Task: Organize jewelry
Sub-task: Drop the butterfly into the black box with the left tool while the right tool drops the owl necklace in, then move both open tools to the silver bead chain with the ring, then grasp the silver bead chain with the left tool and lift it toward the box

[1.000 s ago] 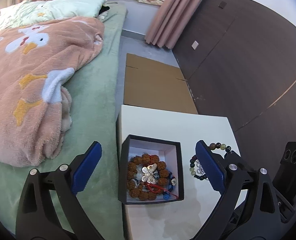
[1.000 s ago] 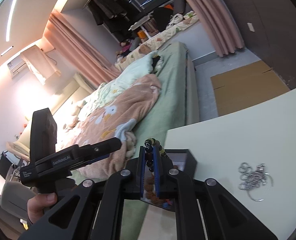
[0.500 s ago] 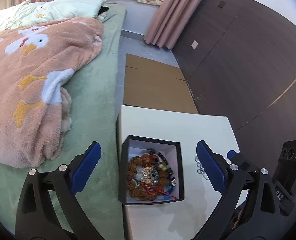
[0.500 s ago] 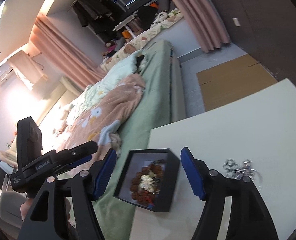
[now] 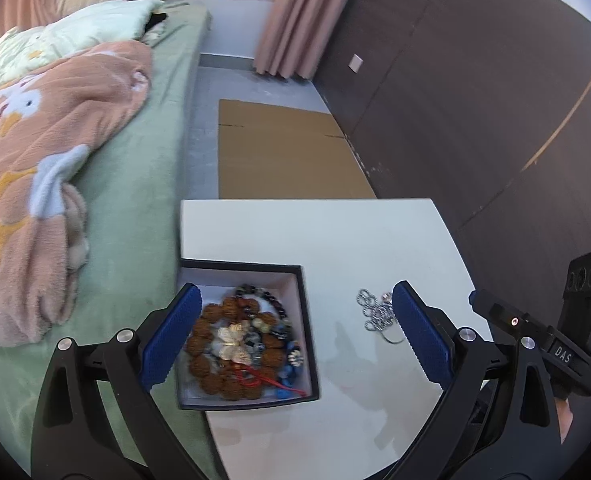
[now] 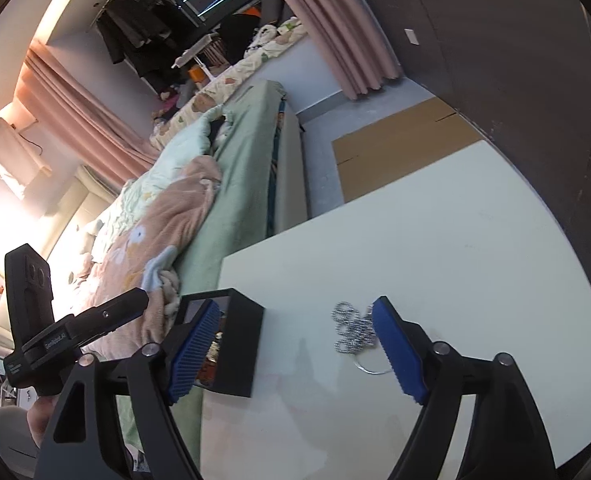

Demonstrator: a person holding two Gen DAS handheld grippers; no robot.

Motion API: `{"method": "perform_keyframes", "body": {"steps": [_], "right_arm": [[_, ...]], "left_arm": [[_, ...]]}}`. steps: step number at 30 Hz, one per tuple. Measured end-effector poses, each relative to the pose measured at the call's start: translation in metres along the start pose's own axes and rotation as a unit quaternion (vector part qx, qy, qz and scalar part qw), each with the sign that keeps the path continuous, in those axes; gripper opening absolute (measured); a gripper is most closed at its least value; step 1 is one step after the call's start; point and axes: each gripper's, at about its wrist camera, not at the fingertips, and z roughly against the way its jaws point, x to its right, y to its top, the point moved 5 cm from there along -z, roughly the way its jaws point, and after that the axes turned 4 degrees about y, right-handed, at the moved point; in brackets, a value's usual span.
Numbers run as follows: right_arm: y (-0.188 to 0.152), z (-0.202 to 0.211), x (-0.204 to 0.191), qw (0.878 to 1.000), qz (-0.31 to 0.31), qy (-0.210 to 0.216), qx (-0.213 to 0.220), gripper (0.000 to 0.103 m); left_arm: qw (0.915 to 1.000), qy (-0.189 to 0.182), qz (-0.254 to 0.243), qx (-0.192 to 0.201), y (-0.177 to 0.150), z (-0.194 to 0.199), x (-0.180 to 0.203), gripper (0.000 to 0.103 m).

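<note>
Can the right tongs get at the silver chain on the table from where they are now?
Probably yes. The right tongs are opening and empty, and the silver chain lies loose on the white table beside one pad, nothing covering it.

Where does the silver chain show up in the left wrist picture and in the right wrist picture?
Left wrist: silver chain lies on the white table, right of centre, against the right-hand blue pad.
Right wrist: chain lies lower centre, beside the right-hand pad.
Shared landmark: black box, left of the chain in both.
</note>
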Motion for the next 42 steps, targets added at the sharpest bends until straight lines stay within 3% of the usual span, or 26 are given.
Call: {"method": "perform_keyframes", "body": {"steps": [6, 16, 26, 38, 40, 42], "right_arm": [[0.000, 0.011, 0.028, 1.000, -0.022, -0.016, -0.006, 0.088], [0.001, 0.024, 0.071, 0.998, -0.058, -0.036, -0.012, 0.090], [0.001, 0.036, 0.099, 0.996, -0.071, -0.043, -0.016, 0.090], [0.003, 0.040, 0.115, 0.995, -0.088, -0.041, -0.015, 0.090], [0.002, 0.041, 0.117, 0.995, -0.093, -0.043, -0.013, 0.090], [0.002, 0.041, 0.120, 0.994, -0.096, -0.048, -0.013, 0.090]], "left_arm": [[0.9995, -0.017, -0.024, -0.015, -0.005, -0.013, 0.035, 0.095], [0.9964, -0.031, -0.070, -0.037, -0.019, -0.040, 0.089, 0.095], [0.9934, -0.028, -0.082, -0.075, -0.037, -0.081, 0.118, 0.073], [0.9907, 0.009, -0.098, -0.095, -0.049, -0.123, 0.142, 0.073], [0.9899, 0.019, -0.105, -0.094, -0.051, -0.126, 0.144, 0.071], [0.9894, 0.022, -0.101, -0.102, -0.052, -0.131, 0.142, 0.062]]}}
